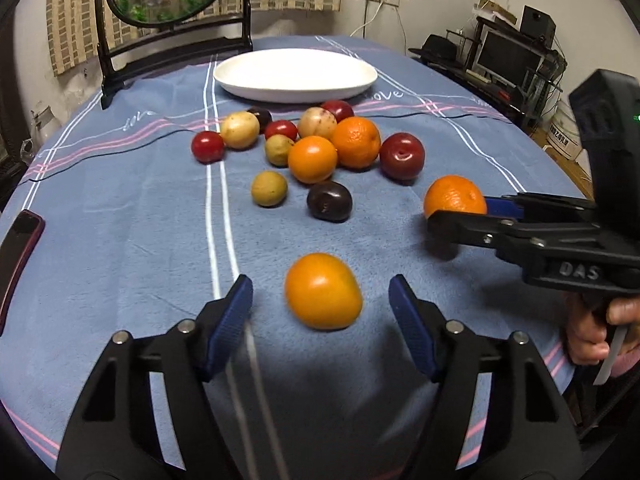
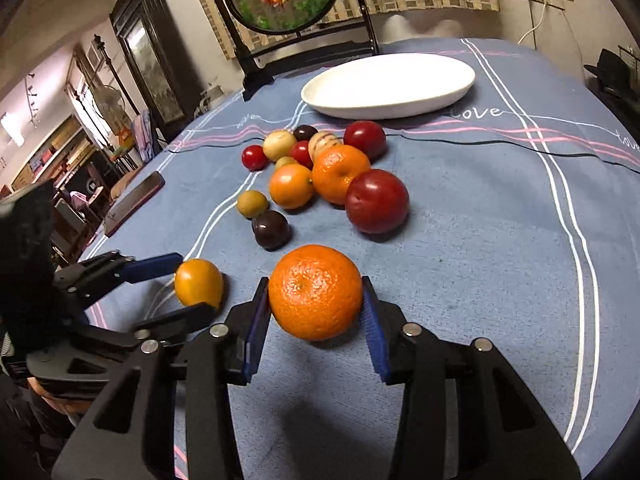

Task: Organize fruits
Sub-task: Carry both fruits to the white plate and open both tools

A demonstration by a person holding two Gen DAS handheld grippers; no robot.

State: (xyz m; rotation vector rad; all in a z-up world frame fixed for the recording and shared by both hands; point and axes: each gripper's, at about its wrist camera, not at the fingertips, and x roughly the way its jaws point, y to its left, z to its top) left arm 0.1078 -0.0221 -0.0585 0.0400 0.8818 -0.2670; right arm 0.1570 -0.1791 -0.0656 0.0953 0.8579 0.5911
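A pile of several fruits (image 1: 316, 148) lies on the blue tablecloth in front of an empty white plate (image 1: 295, 74); the pile (image 2: 320, 176) and plate (image 2: 388, 86) show in both views. My left gripper (image 1: 320, 300) is open, its blue pads on either side of a smooth orange fruit (image 1: 323, 291) without touching it. My right gripper (image 2: 316, 296) is shut on a dimpled mandarin (image 2: 315, 292). From the left wrist view the right gripper (image 1: 460, 216) holds that mandarin (image 1: 454, 200). The left gripper (image 2: 188, 288) and smooth orange fruit (image 2: 199, 282) show in the right wrist view.
A dark phone (image 2: 134, 202) lies near the table's left edge. A round painted screen on a black stand (image 1: 172, 12) stands behind the plate. A large red plum (image 2: 377, 201) and a dark plum (image 2: 272, 229) lie nearest my right gripper.
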